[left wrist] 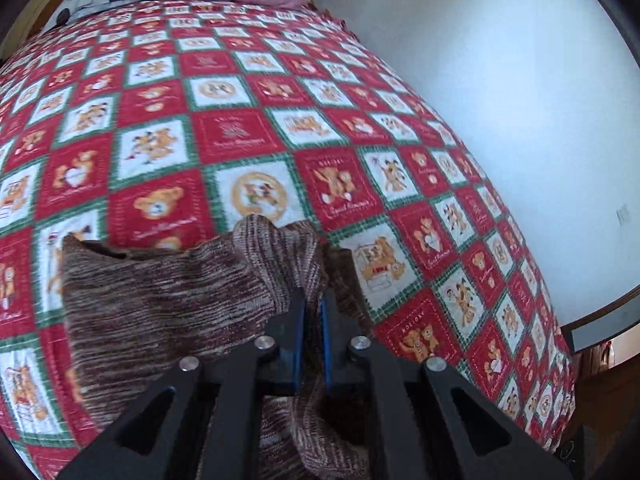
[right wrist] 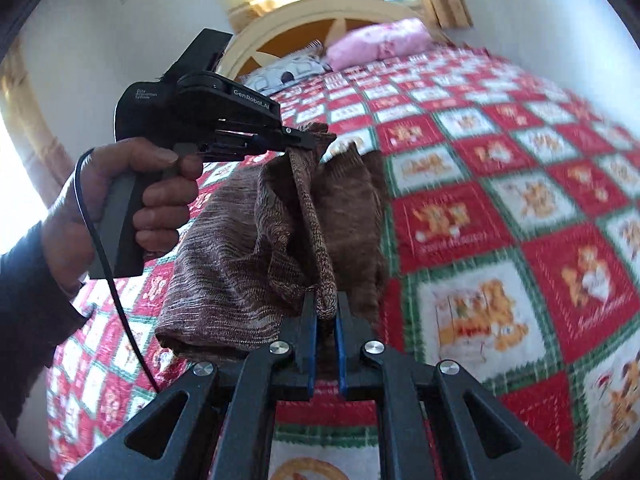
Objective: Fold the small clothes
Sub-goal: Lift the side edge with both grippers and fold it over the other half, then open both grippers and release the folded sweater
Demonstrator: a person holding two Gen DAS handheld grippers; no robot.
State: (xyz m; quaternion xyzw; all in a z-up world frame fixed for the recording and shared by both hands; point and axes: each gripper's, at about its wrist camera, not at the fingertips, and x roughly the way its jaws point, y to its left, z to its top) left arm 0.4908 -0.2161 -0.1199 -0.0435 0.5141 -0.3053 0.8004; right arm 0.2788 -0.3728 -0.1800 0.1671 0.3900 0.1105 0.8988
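Up close, the right gripper (right wrist: pixel 326 308) is clamped on the edge of a brown knit garment (right wrist: pixel 248 240); the left gripper (right wrist: pixel 316 142) pinches another edge, so it hangs above the checked quilt (right wrist: pixel 500 208), with a pink pillow (right wrist: pixel 376 42) beyond

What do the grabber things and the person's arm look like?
Both grippers are black with blue-lined fingers and silver round bolts. The left gripper has a pistol-style grey handle, white "GenRobot.AI" lettering on its side and a thin black cable hanging down. The right gripper looks the same up close. The person wears a dark sleeve.
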